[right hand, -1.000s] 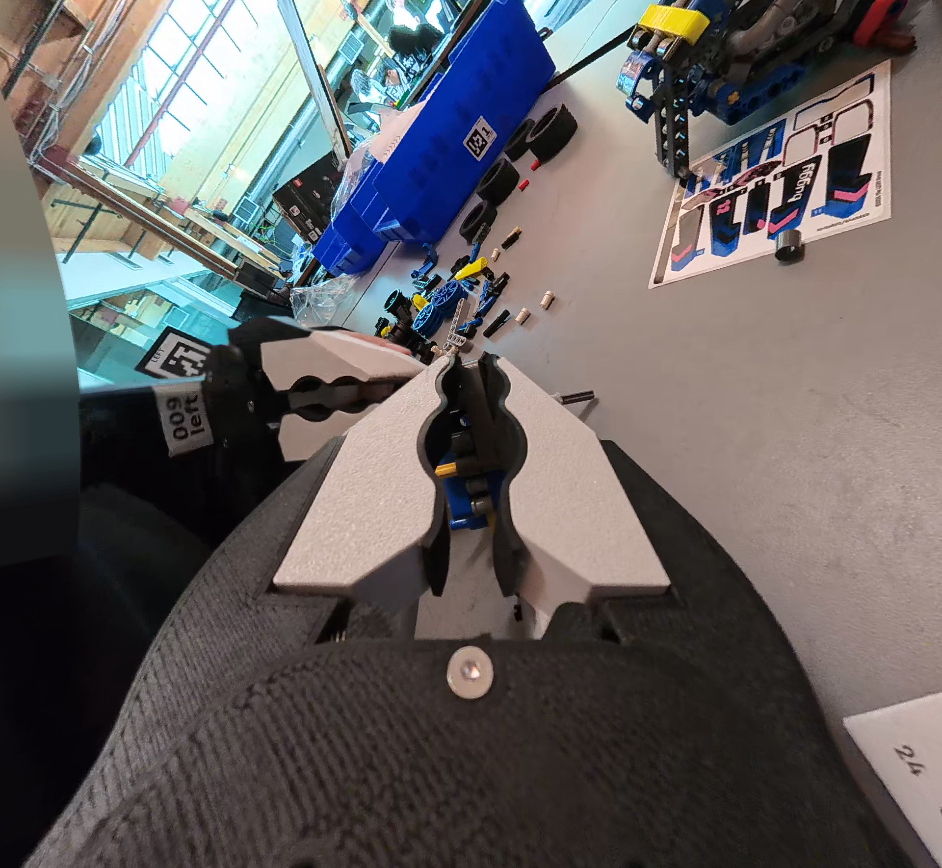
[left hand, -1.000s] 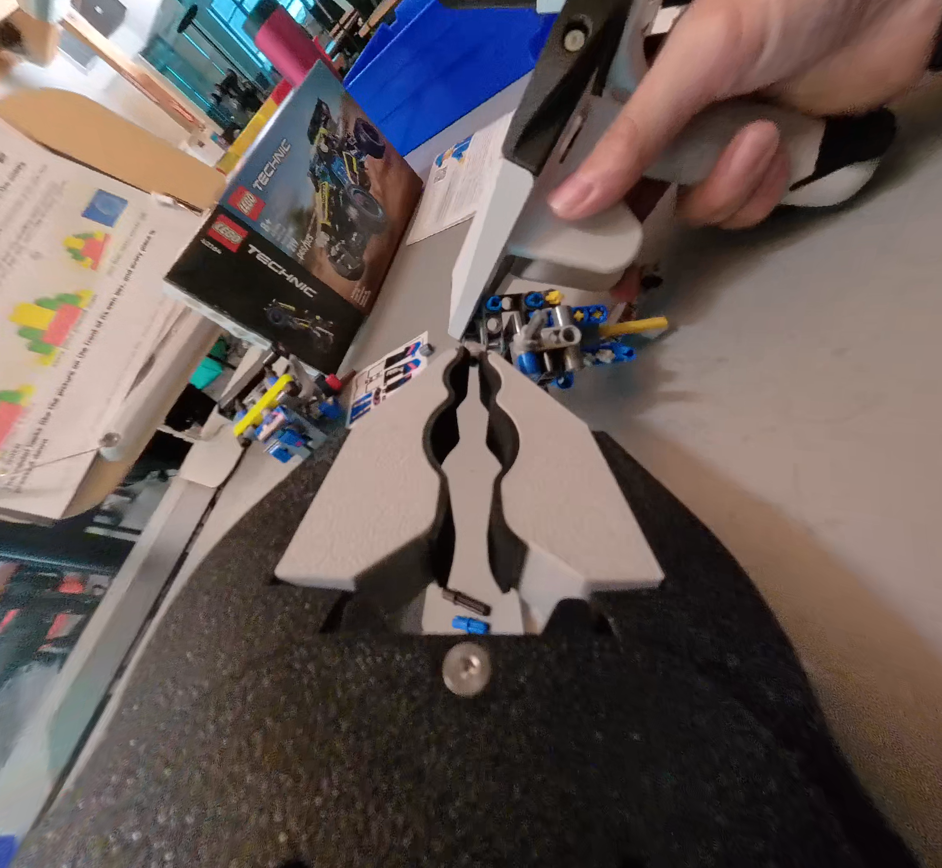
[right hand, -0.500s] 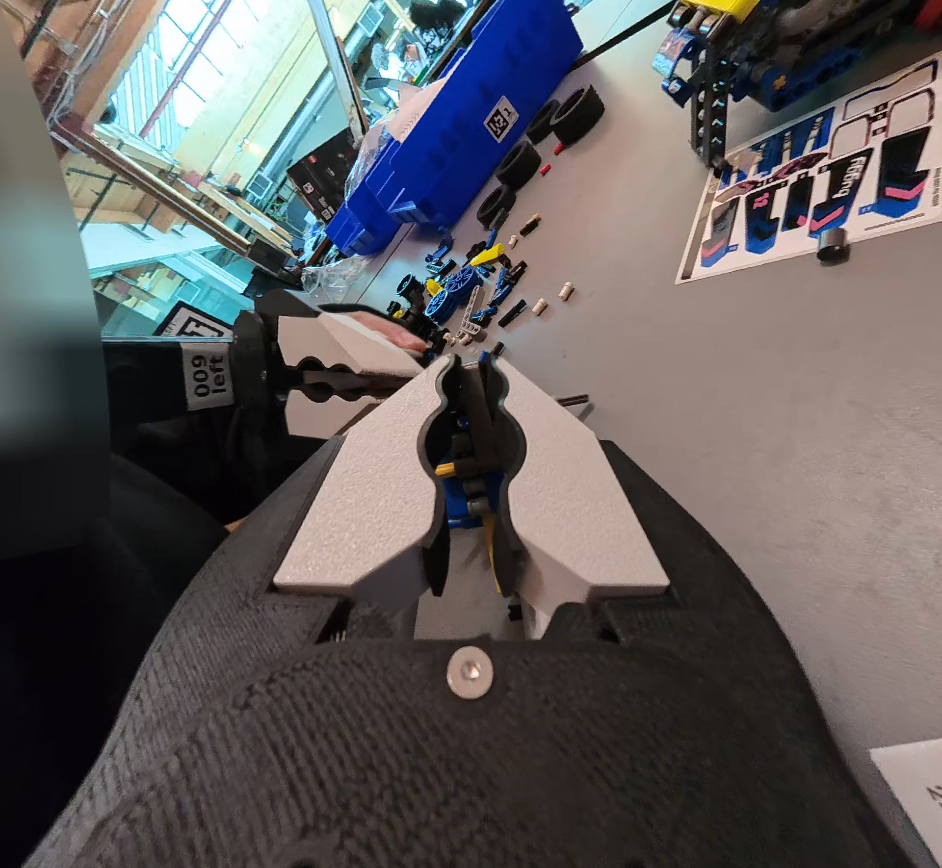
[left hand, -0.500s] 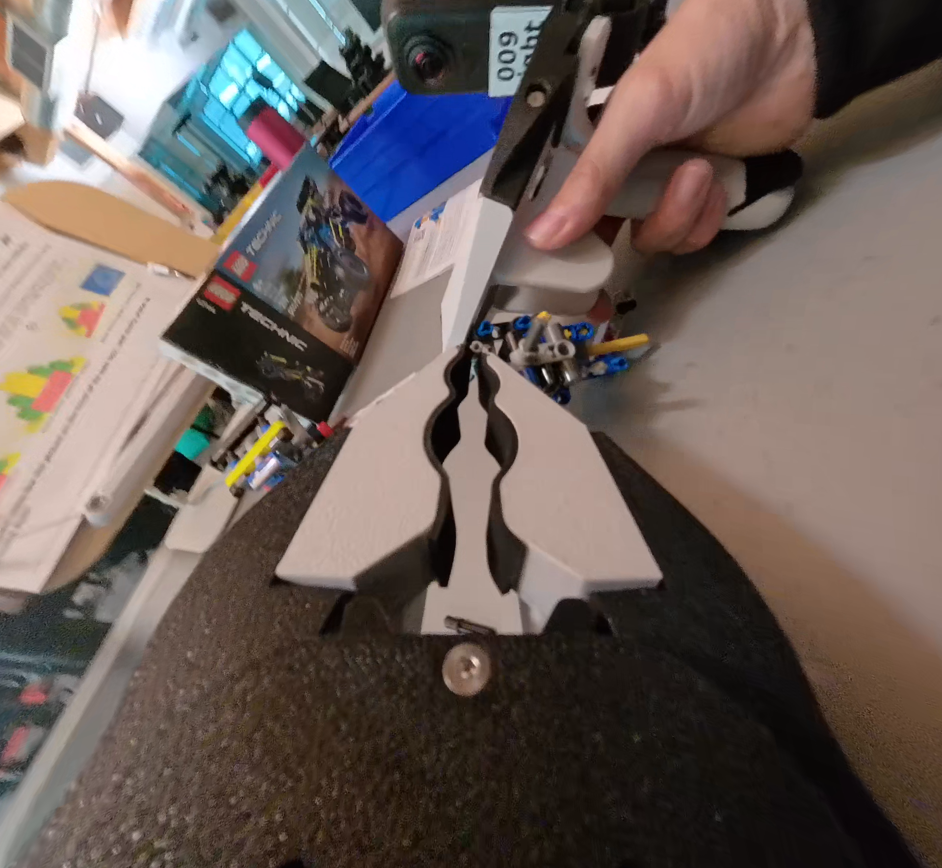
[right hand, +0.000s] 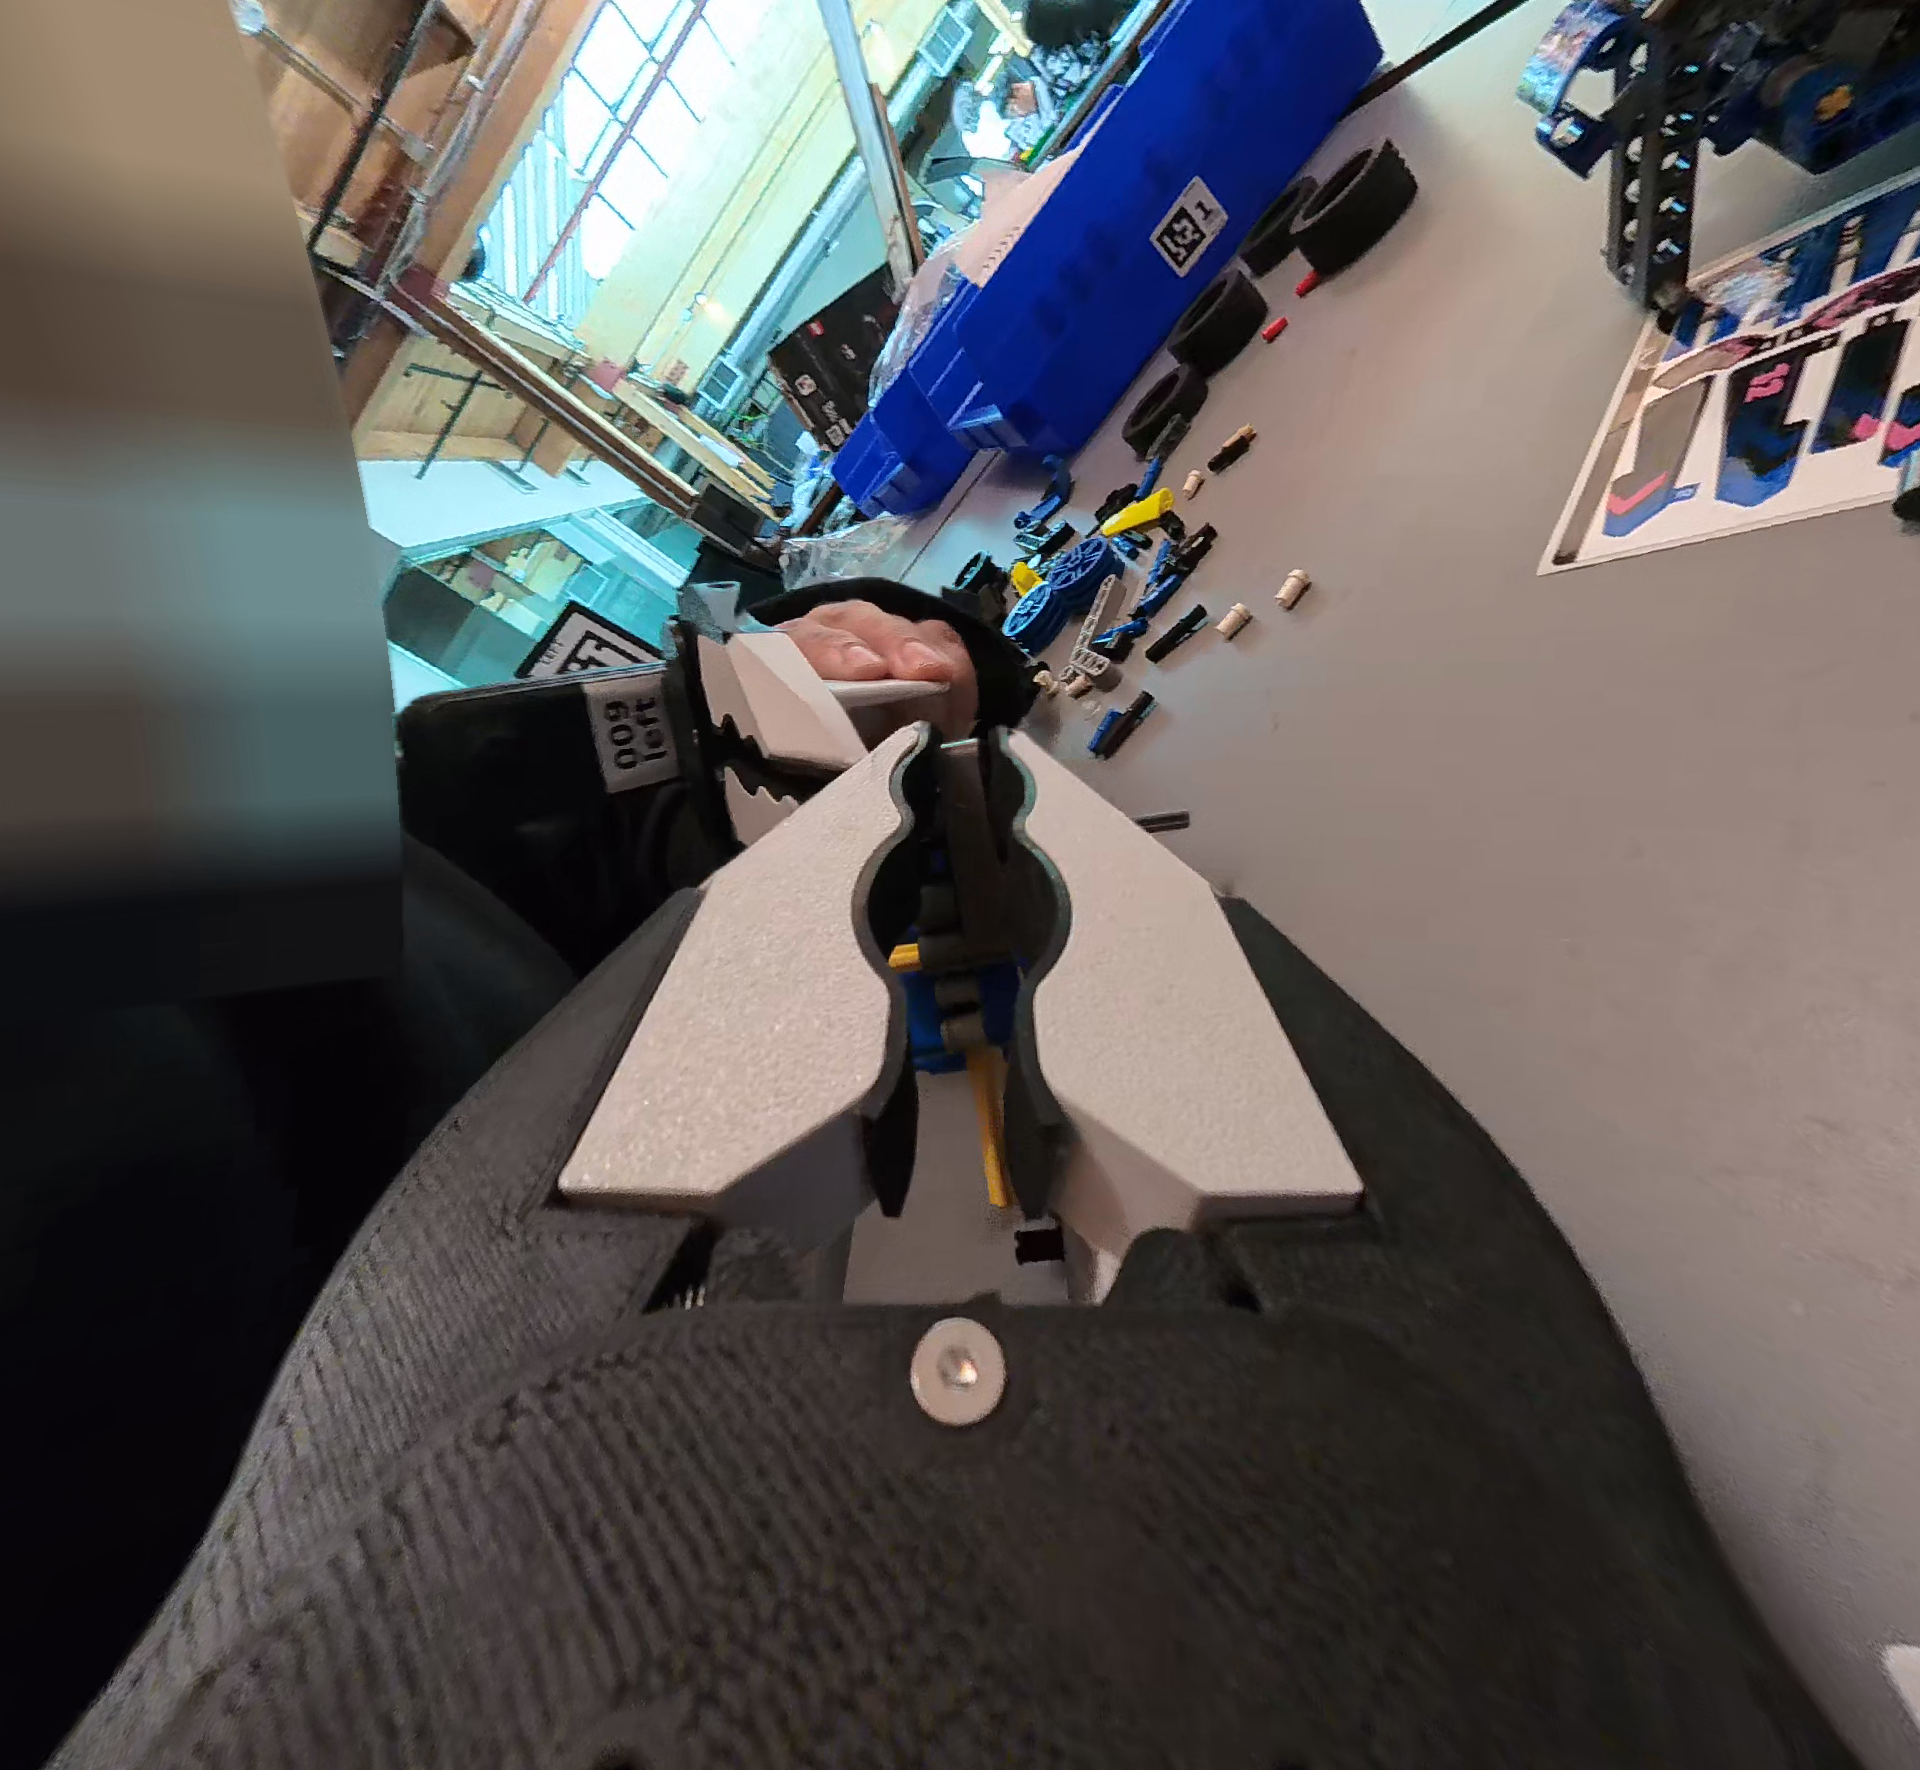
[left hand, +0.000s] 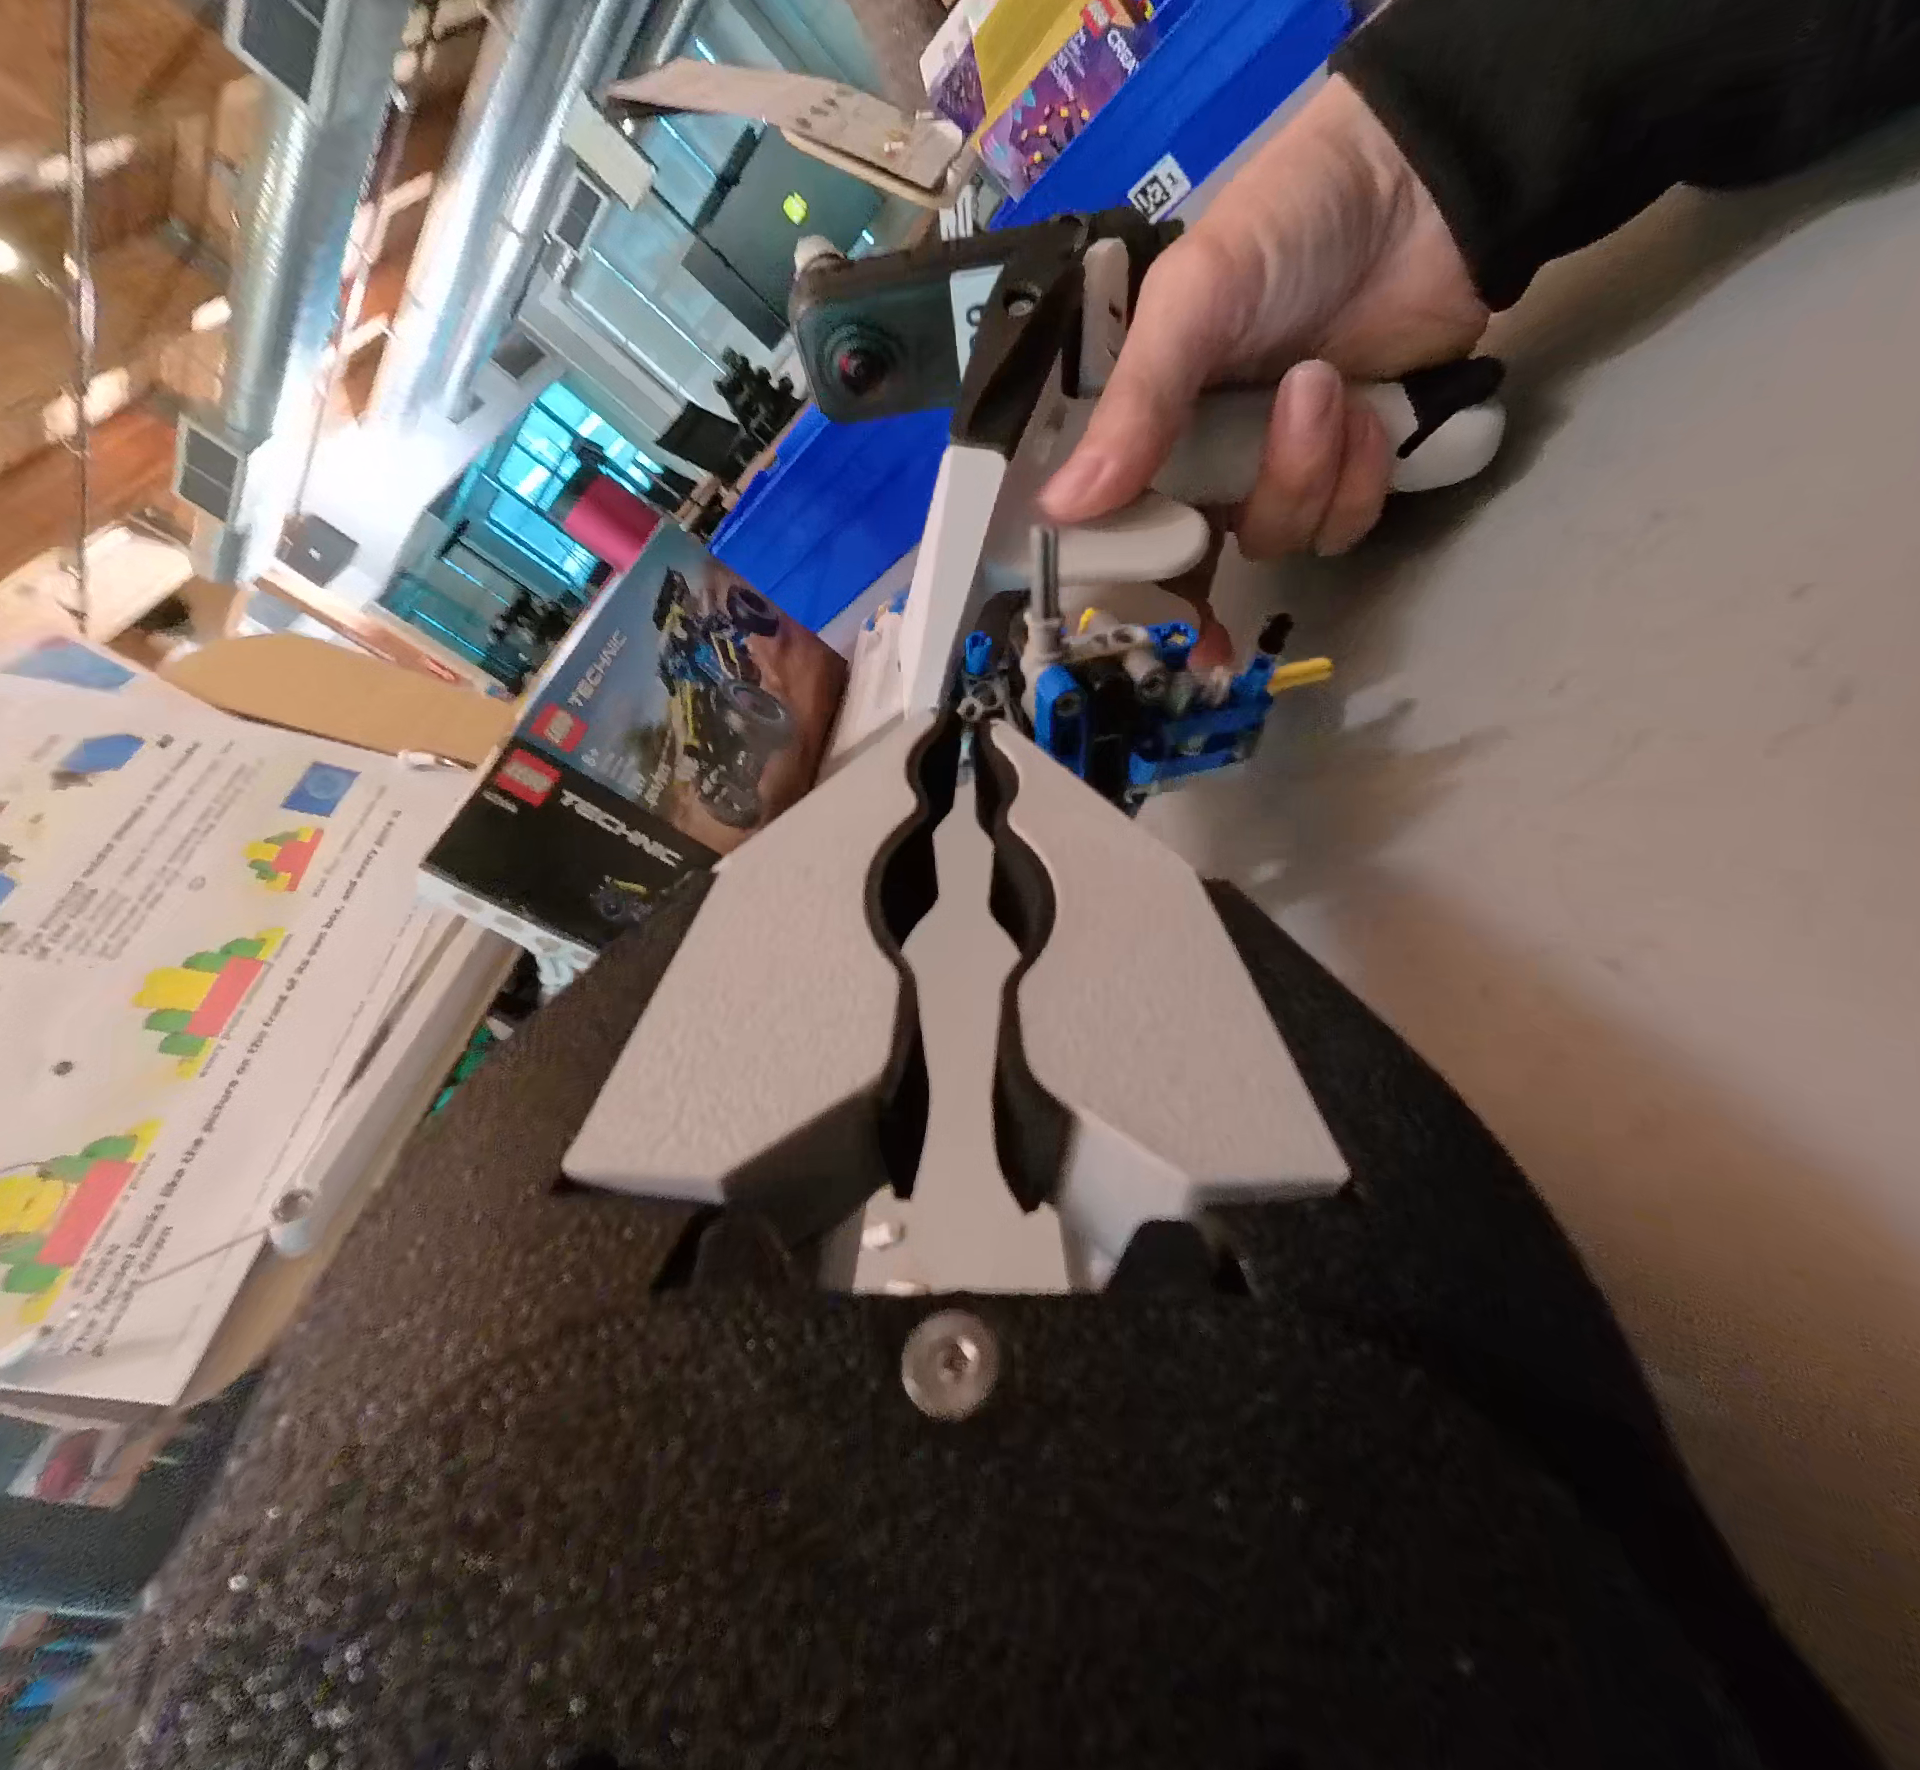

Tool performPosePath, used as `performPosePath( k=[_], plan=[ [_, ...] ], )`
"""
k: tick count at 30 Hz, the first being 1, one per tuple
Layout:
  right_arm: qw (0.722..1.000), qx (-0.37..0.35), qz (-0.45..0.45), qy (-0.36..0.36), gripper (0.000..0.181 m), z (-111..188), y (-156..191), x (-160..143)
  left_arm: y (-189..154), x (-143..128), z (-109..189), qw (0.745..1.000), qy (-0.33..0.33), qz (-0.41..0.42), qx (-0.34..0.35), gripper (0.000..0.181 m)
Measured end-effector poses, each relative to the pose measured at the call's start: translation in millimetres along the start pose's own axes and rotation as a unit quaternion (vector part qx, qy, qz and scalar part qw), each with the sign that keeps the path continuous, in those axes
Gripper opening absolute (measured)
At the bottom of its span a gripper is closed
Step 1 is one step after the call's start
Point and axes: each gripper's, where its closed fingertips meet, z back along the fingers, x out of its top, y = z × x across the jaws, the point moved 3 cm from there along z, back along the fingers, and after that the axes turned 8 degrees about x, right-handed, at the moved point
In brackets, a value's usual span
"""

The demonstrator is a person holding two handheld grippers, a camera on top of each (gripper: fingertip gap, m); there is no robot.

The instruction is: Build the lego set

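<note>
My right gripper (right hand: pixel 958 754) is shut on a small blue, grey and black Technic sub-assembly (right hand: pixel 961 993) with a yellow axle. The left wrist view shows that gripper (left hand: pixel 1039 619) in a person's hand, holding the sub-assembly (left hand: pixel 1143 707) just above the grey table (left hand: pixel 1558 785), a grey axle sticking up. My left gripper (left hand: pixel 966 733) has its fingers almost together, tips right at the sub-assembly's left edge. I cannot tell whether they pinch a small grey part there. The left gripper also shows in the right wrist view (right hand: pixel 790 733), just beyond my right fingertips.
A Lego box (left hand: pixel 665 733) and printed sheets (left hand: pixel 187 941) lie to the left. Blue bins (right hand: pixel 1122 266), black tyres (right hand: pixel 1351 203), several loose parts (right hand: pixel 1122 577), a sticker sheet (right hand: pixel 1766 432) and the partly built buggy (right hand: pixel 1766 58) sit on the table. Less than 4 cm separates the two grippers' tips. Both grippers' tips are roughly 20 centimetres from the partly built buggy (right hand: pixel 1766 58).
The right gripper has turned the sub-assembly so a grey axle points up. The left gripper has tilted upward and kept its tips at the sub-assembly's edge.
</note>
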Motion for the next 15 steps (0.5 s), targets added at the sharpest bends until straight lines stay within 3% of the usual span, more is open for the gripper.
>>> performPosePath(
  k=[6, 12, 15],
  plan=[
    [0.999, 0.034, -0.015, -0.01, 0.008, 2.5, 5.0, 2.8, 1.4, 3.5, -2.1, 1.0, -0.005, -0.014, 0.018, 0.0],
    [0.999, 0.024, -0.01, -0.024, 0.008, 4.3, 3.8, 5.2, 2.5, 6.3, -6.2, 0.996, 0.035, 0.066, 0.05, 0.001],
    [0.999, 0.021, -0.009, -0.035, 0.008, 4.8, 3.9, 6.6, 6.4, 4.6, -6.2, 0.985, 0.03, 0.164, 0.047, 0.001]
  ],
)
